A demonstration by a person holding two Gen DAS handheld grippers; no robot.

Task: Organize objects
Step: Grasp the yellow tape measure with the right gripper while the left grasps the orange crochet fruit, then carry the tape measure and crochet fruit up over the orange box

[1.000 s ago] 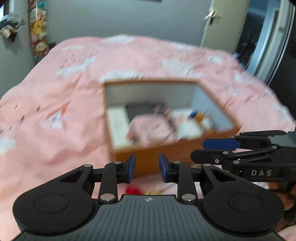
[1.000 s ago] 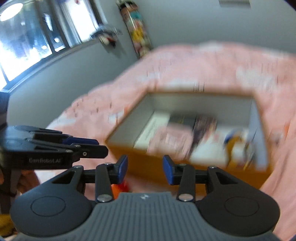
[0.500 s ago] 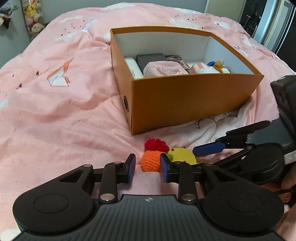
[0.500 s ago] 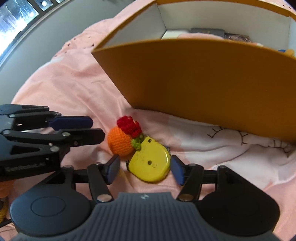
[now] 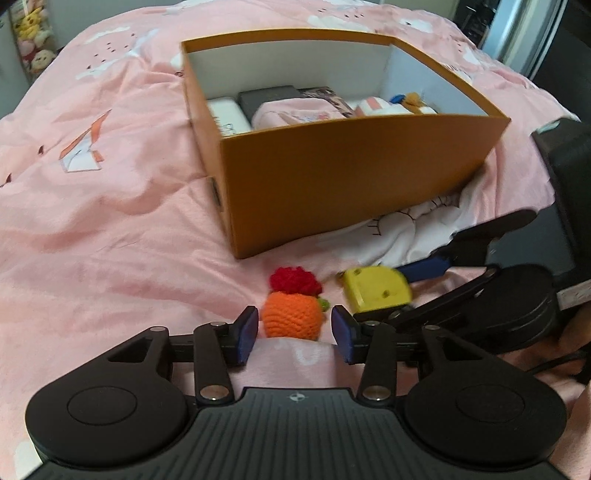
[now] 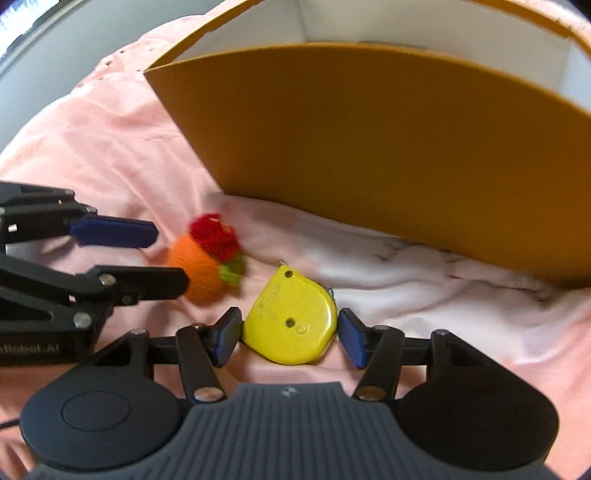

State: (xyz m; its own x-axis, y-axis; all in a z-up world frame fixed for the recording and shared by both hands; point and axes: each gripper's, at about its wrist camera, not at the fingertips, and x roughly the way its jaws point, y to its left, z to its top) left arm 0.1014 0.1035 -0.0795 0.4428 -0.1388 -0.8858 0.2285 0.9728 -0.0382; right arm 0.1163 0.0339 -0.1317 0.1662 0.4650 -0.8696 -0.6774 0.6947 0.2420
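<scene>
An orange crocheted toy [image 5: 291,317] with a red top lies on the pink bedcover, between the open fingers of my left gripper [image 5: 293,334]; it also shows in the right wrist view [image 6: 201,267]. A yellow tape measure [image 6: 293,319] lies between the open fingers of my right gripper [image 6: 288,338], close to both pads; it also shows in the left wrist view [image 5: 375,288]. The orange cardboard box [image 5: 351,177] stands just beyond both objects, with several items inside it.
The pink bedcover [image 5: 103,206] spreads around the box. A white printed patch of the cover [image 6: 424,273] lies in front of the box. Soft toys [image 5: 33,44] hang at the far left wall. A door [image 5: 517,29] is at the far right.
Both grippers dropped from above the box to the bedcover in front of it and moved forward. The left fingers opened wider around the orange toy. The right fingers now flank the tape measure.
</scene>
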